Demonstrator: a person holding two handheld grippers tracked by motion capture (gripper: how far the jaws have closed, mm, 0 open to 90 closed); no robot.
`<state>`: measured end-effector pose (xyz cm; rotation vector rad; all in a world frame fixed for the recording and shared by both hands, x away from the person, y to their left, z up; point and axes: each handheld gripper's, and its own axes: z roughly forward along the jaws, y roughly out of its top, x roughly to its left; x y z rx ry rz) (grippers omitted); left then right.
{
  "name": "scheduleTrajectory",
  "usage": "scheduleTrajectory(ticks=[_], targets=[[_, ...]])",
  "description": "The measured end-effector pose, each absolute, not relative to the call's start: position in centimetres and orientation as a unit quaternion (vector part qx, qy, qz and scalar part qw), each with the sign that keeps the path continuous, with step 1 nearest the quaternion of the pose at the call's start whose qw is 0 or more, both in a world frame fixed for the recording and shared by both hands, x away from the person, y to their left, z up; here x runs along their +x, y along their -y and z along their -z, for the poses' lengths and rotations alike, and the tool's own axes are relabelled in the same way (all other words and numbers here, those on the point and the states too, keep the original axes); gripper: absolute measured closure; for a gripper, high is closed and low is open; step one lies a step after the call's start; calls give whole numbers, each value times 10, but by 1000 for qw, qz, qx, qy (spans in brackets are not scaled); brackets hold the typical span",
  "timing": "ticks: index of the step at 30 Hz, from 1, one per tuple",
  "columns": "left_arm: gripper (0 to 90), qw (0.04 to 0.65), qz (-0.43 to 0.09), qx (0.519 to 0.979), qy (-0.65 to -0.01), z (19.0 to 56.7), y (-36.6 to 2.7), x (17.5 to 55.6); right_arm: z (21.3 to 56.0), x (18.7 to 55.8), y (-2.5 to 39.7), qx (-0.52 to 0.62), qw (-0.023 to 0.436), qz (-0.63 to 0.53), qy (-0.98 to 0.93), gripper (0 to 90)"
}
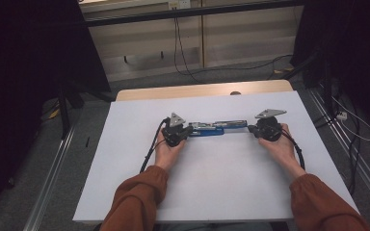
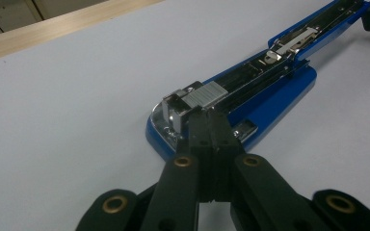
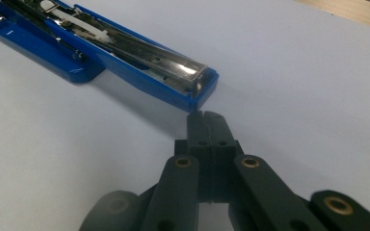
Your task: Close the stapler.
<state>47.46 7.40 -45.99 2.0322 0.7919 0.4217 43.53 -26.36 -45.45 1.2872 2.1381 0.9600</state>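
Pressing at the stapler's [image 2: 250, 91] near end, left tool [image 2: 211, 126] closed, jaws tight together, nothing between them, tips on the metal staple block. Right tool [image 3: 207, 120] also closed and empty, tips just short of the blue far end. Stapler lies opened flat mid-desk [image 1: 125, 183], running left to right. Judgement: steady one end, push slowly along the rail, keep tips low to avoid skidding.

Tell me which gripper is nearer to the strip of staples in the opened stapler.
Left. The left gripper, jaws shut, has its tips right at the staple strip at the stapler's front end. The right gripper, also shut, sits just off the far tip of the swung-open top arm.
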Motion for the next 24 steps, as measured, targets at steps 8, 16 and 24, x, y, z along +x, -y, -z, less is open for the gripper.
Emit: scheduleTrajectory(ticks=[8,16,24], targets=[[900,441,-174,822,-316,460,-74,474,457,438,261,467,224,-331,-789,900],[900,443,-171,821,-317,460,-74,474,457,442,256,462,221,-329,-793,900],[900,443,-172,820,-317,460,-73,474,454,444,252,456,227,-339,-791,900]])
